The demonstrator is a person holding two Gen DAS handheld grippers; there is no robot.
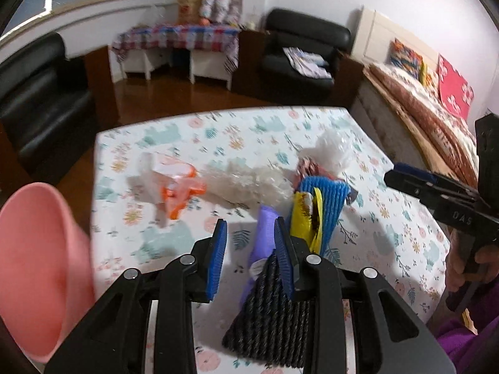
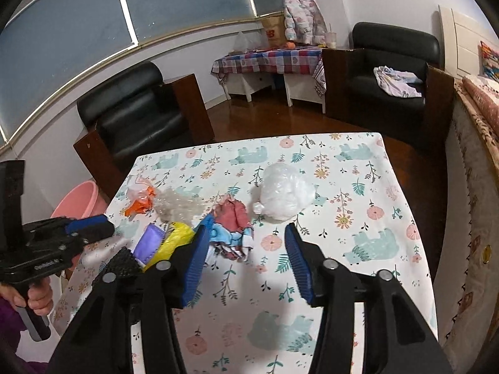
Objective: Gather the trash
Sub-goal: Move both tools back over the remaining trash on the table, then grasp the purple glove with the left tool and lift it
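Trash (image 2: 224, 227) partly hidden behind right hand-held gripper (image 2: 246, 246) finger.

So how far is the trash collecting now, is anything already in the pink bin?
Nothing looks collected yet; the pink bin's inside is hidden. Both the left gripper and right gripper are open and empty. Left on the table: white plastic bag, crumpled red wrapper, orange wrapper, blue foam net.

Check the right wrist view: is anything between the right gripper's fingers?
No: the right gripper stands open over bare tablecloth, nothing between its pads.
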